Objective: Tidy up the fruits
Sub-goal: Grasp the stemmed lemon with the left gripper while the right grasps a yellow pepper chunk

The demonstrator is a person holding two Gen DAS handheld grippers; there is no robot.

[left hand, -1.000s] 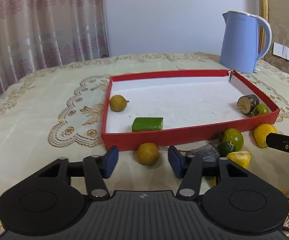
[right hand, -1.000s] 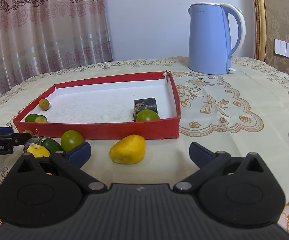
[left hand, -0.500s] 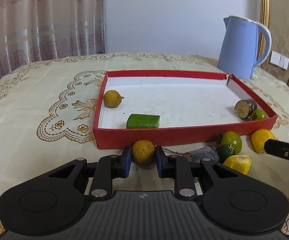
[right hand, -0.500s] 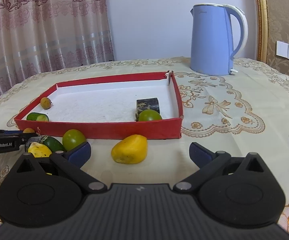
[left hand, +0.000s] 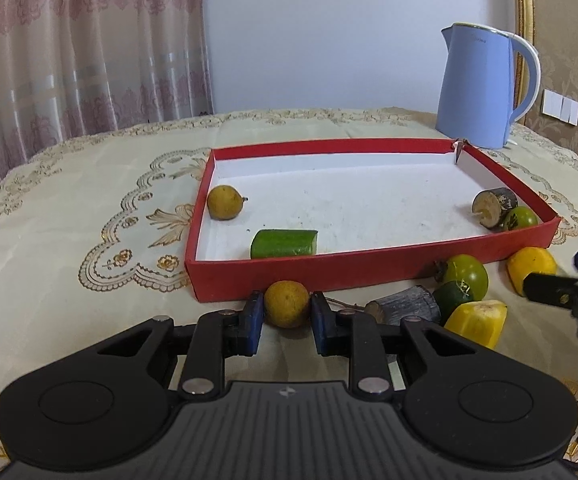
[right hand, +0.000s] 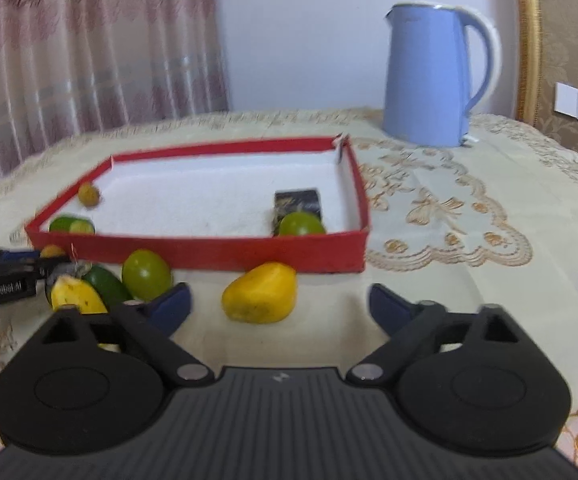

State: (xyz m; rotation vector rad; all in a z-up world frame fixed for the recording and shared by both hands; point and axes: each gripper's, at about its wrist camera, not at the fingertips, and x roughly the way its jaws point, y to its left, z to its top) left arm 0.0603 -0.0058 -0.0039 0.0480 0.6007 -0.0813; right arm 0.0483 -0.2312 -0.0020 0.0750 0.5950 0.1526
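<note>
The left hand-held gripper (left hand: 287,316) sits low and level, pointing straight ahead, its two blue pads (left hand: 253,318) drawn in close with a small round yellow fruit (left hand: 287,309) pinched between them. The right hand-held gripper (right hand: 279,306) is also low and level, its fingers spread wide with nothing between the blue pads (right hand: 173,307). Each gripper's tip shows at the edge of the other's view, so the two lie side by side.

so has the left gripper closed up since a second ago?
Yes. The left gripper has shut on the small yellow fruit beside the red box front wall; its fingers were wide apart earlier.
</note>
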